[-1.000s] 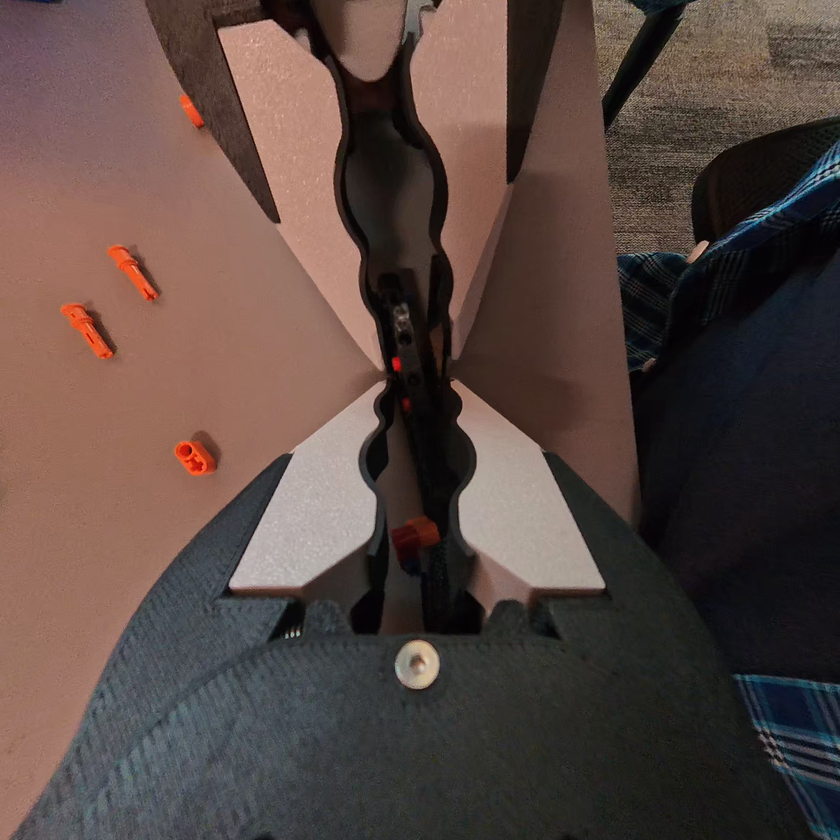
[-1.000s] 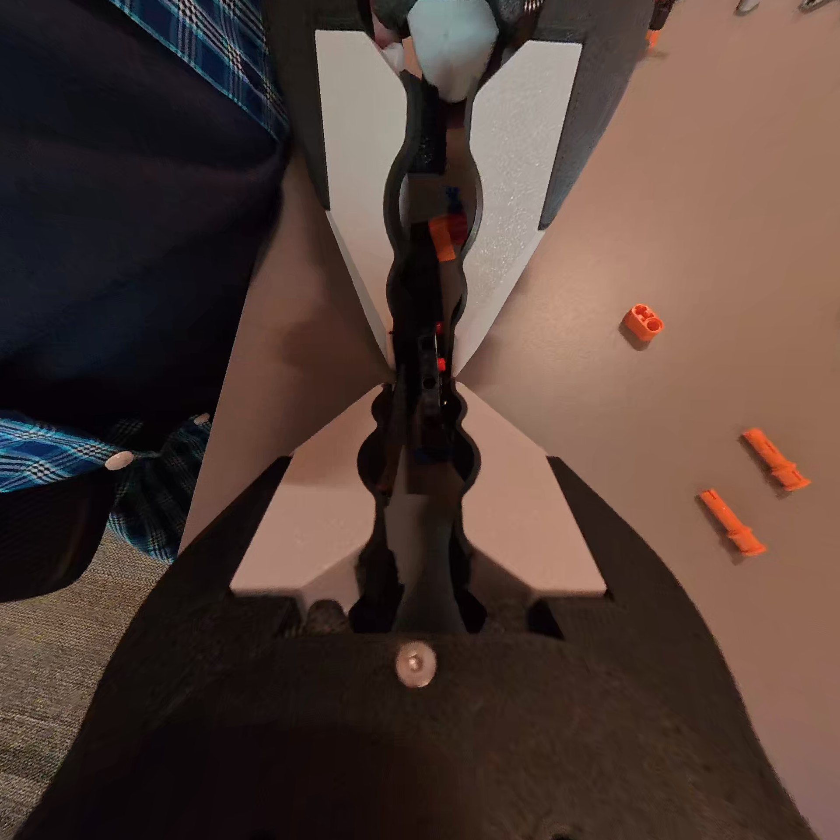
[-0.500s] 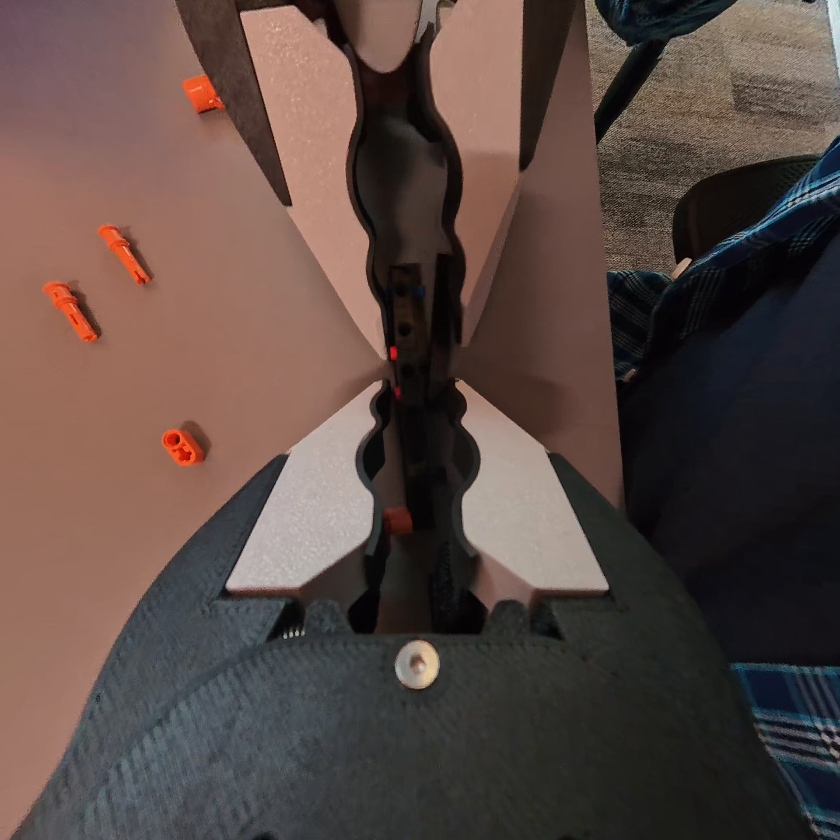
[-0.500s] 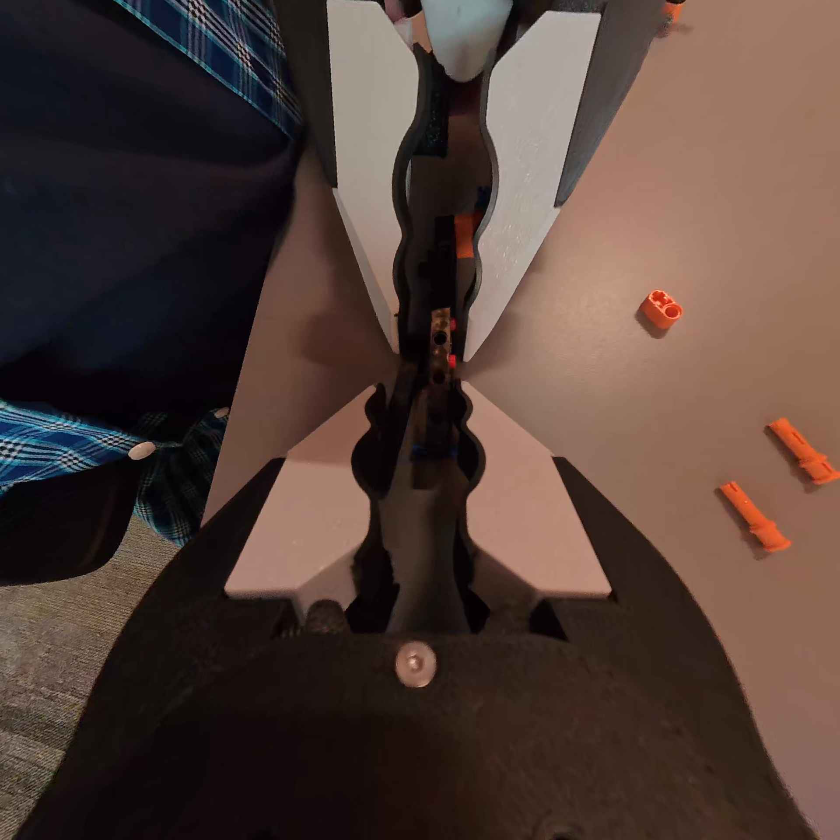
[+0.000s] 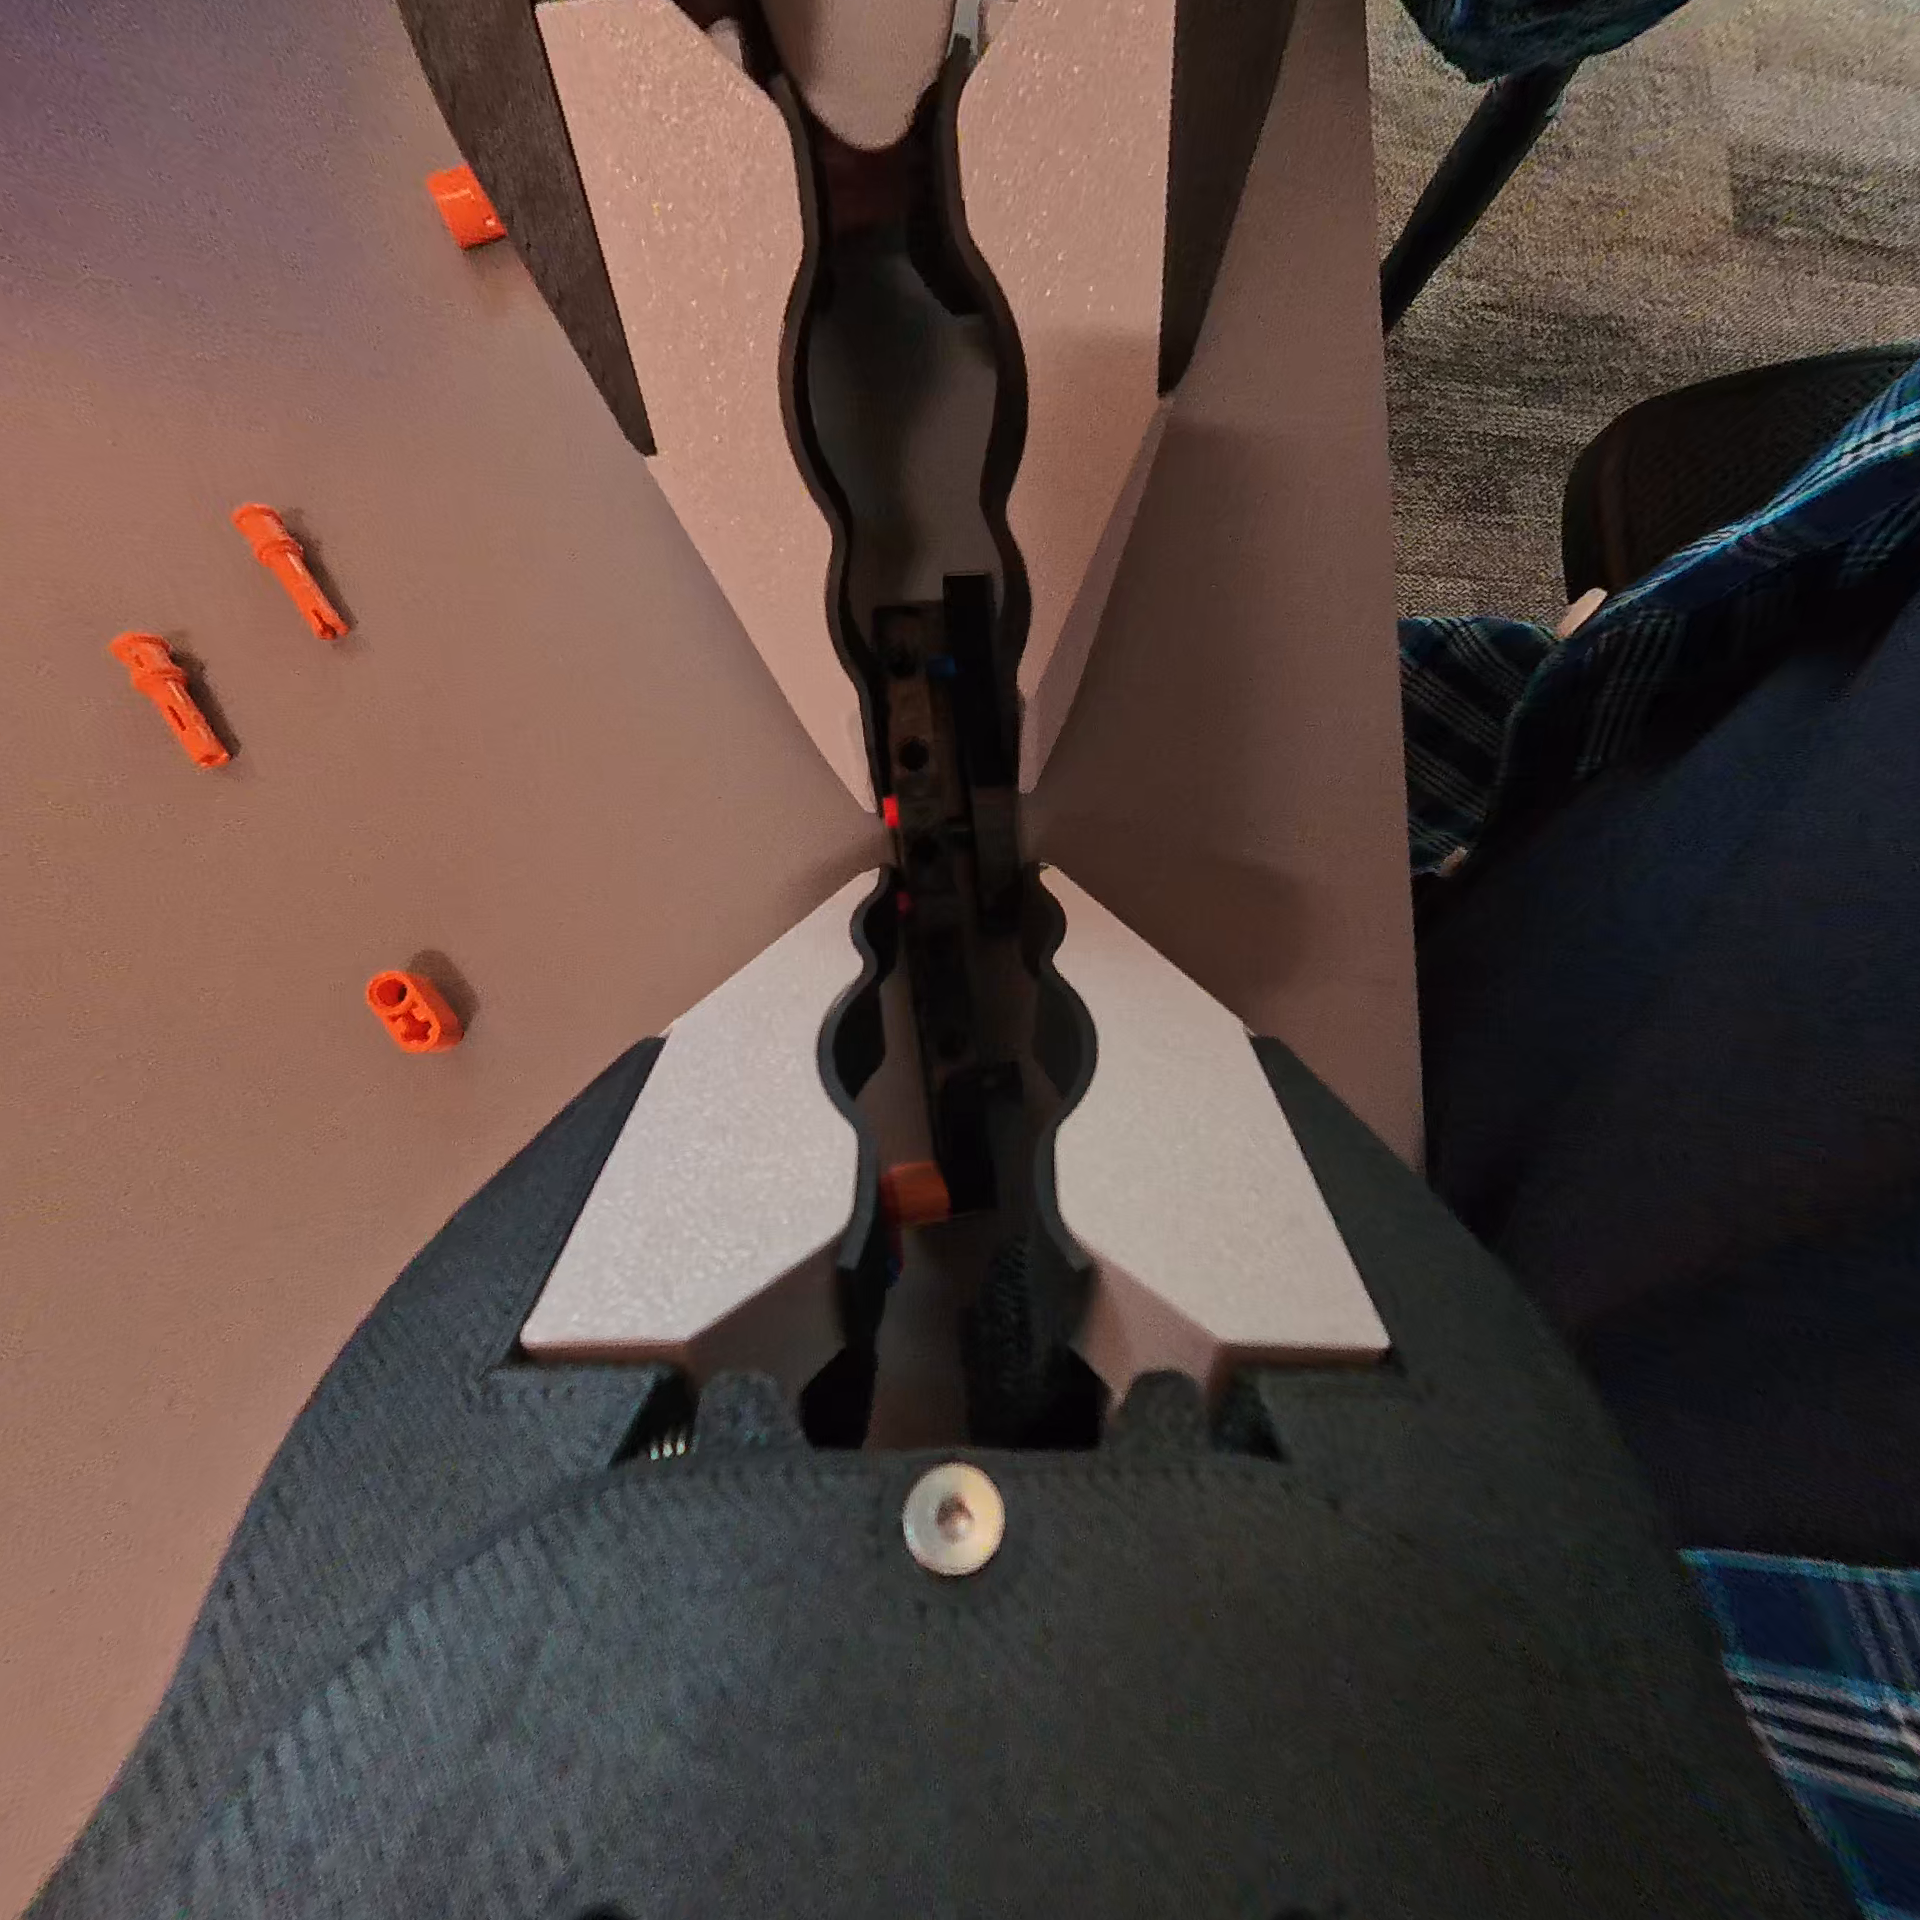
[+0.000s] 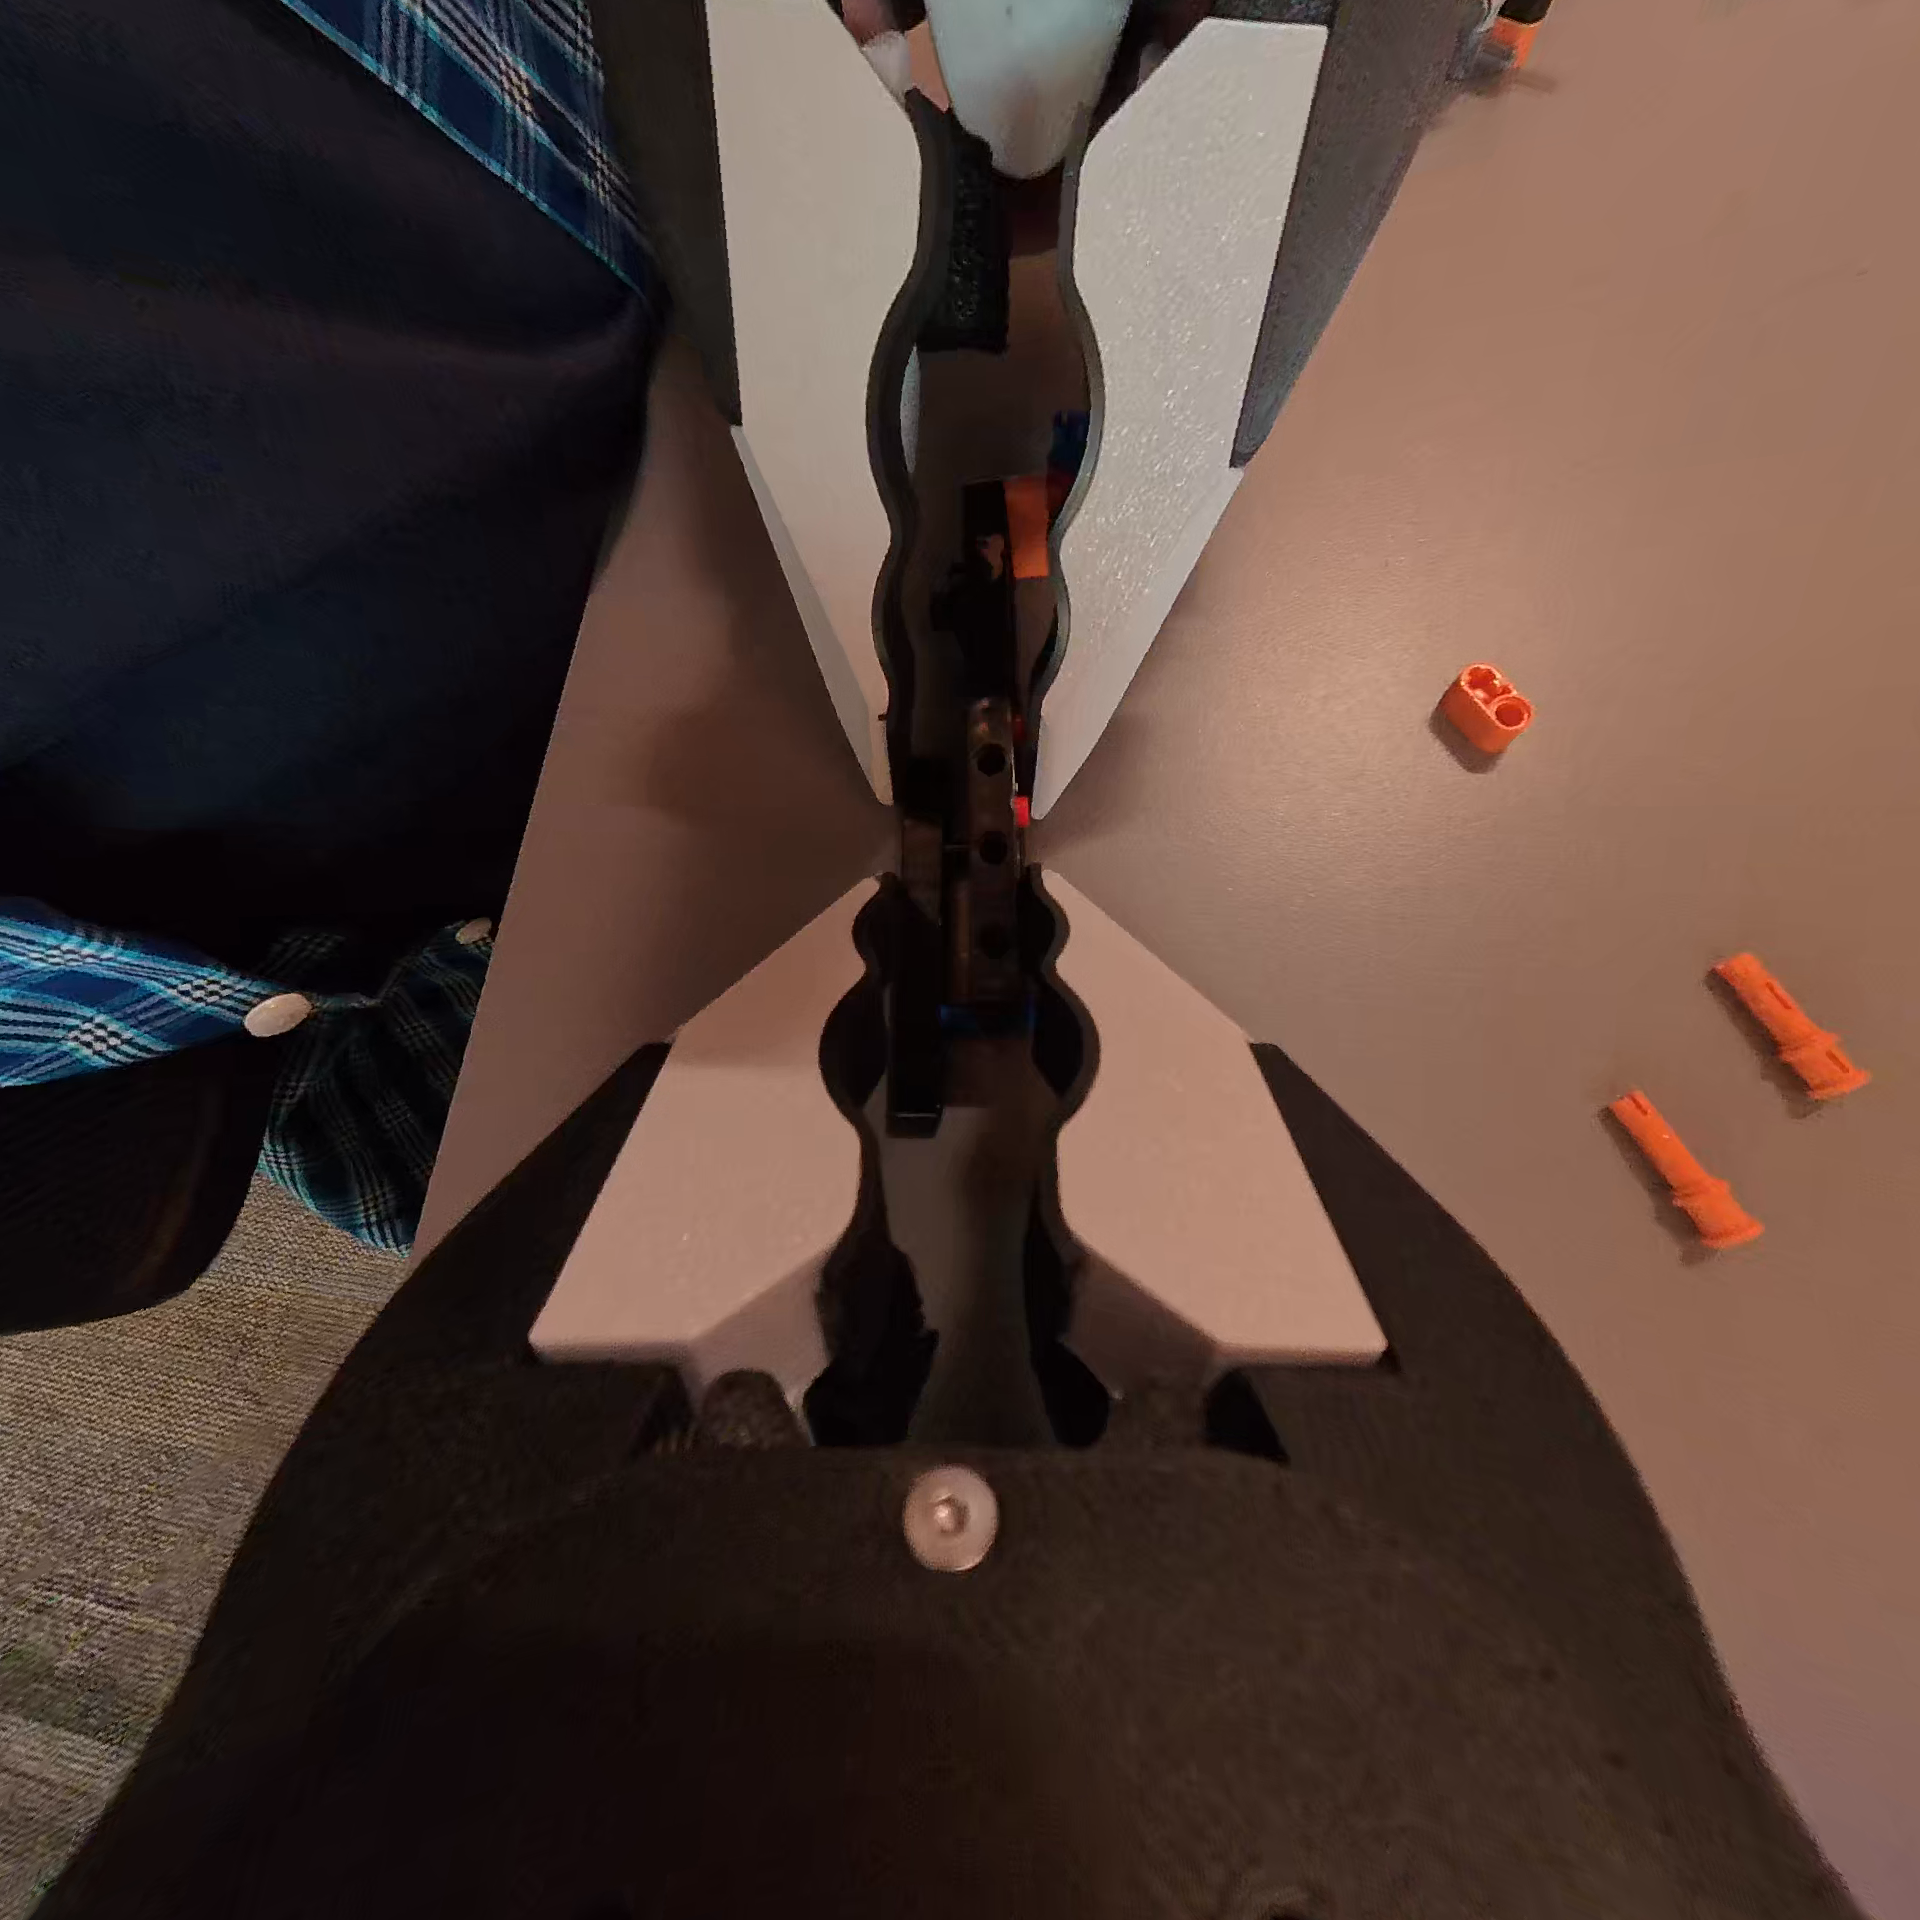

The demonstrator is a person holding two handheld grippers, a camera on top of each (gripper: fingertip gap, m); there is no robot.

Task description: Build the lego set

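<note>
My two grippers face each other tip to tip above the table's near edge. Both are shut on one black lego assembly (image 5: 940,935) of long beams with holes, red pin ends and an orange connector (image 5: 914,1190) at its end inside my left gripper (image 5: 956,873). In the right wrist view the assembly (image 6: 987,831) runs between the fingers of my right gripper (image 6: 961,875) into the left gripper opposite, with a blue pin (image 6: 977,1018) across it and the orange connector (image 6: 1027,530) at the far end.
Loose on the brown table (image 5: 312,1195) lie a small orange connector (image 5: 414,1010), two orange pins (image 5: 291,569) (image 5: 171,698) and another orange piece (image 5: 464,208). A person in a dark top and plaid shirt (image 5: 1714,935) sits at the table edge, over grey carpet (image 6: 156,1455). Both grippers' tips are close together, under 4 cm apart.
Both grippers stay shut on the assembly. They have shifted and turned a little over the table, so the loose orange parts sit slightly differently in both views.
</note>
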